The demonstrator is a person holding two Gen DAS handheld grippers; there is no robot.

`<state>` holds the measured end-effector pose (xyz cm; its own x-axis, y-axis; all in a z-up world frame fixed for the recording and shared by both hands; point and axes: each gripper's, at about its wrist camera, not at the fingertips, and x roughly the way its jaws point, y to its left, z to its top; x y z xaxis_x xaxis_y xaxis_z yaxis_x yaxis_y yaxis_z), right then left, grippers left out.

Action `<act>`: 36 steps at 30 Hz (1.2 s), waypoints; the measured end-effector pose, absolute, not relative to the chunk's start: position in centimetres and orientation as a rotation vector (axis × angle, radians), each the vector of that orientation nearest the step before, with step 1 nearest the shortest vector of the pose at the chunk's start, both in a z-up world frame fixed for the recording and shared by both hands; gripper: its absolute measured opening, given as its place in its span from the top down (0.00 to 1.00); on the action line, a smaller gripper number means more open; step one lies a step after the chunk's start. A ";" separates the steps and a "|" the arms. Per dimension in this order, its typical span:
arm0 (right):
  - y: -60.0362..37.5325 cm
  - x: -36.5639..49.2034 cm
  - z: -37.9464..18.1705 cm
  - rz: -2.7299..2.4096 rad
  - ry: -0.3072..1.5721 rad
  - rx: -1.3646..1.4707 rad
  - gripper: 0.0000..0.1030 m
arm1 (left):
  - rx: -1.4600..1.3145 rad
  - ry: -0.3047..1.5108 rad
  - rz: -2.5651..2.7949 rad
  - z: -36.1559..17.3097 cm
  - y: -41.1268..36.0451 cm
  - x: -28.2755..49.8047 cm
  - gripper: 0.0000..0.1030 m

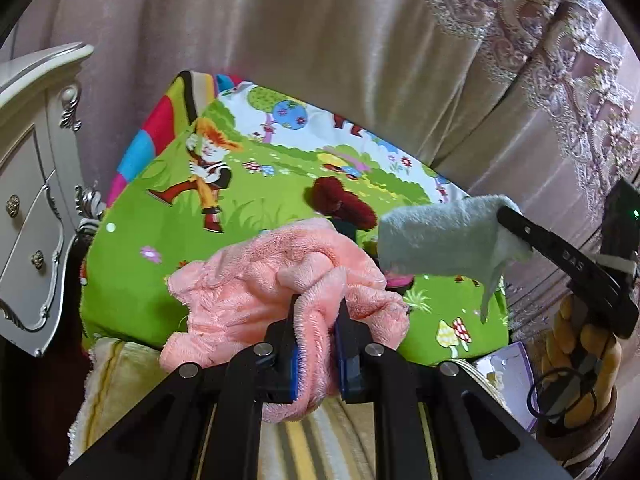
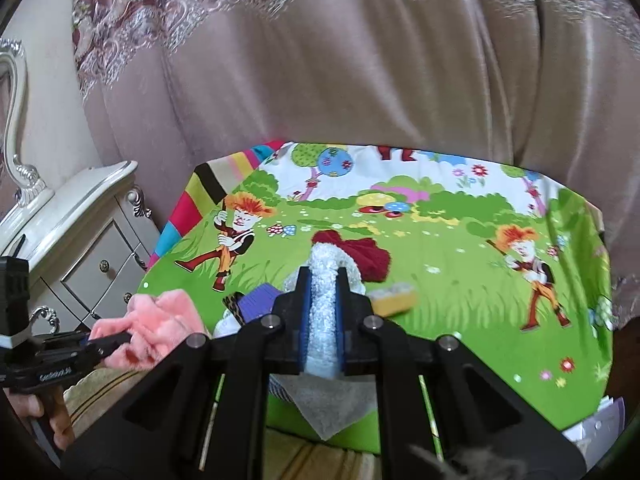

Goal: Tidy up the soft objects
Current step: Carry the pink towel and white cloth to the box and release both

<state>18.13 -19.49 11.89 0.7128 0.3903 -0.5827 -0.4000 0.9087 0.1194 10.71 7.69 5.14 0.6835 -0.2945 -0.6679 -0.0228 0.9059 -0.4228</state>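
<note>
- Over the near edge of the cartoon-print table cover (image 2: 460, 280), both grippers hold cloth off the surface: the left gripper (image 1: 316, 312) is clamped on a bunched pink towel (image 1: 256, 280), the right gripper (image 2: 323, 280) is pressed together on a pale blue-white cloth (image 2: 322, 304)
- Left and right cloths sit near each other but apart; the pale one hangs to the right of the pink one
- To do this lift well, I would keep each bundle clear of the cover until its loose tail stops dragging, and keep the two hands apart so the cloths do not tangle
- A firm pinch matters here; plush fabric slips easily, and the pink towel is gripped only by one fold
- Far behind, a dark red fluffy piece (image 2: 360, 256) lies on the cover, not yet dealt with
- Only the right wrist view shows a yellow sponge-like block (image 2: 394, 298) and a purple item (image 2: 260, 300) near the grip; the pink towel hides these from the left view
- Only the left wrist view shows the pale cloth's full drape (image 1: 444, 236) and a basket (image 1: 576, 380) at the right
</note>
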 end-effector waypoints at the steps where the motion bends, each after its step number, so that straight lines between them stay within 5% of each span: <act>1: -20.5 17.5 12.2 0.428 0.636 -0.006 0.87 | -0.415 0.808 -0.169 5.3 7.1 10.7 0.87; 23: -41.7 6.4 12.4 0.087 0.637 0.173 0.87 | -0.237 0.844 -0.475 7.2 -10.0 9.4 0.87; 36: -50.1 3.3 7.5 -0.143 0.718 0.234 0.87 | -0.066 0.930 -0.665 6.4 -22.1 8.3 0.87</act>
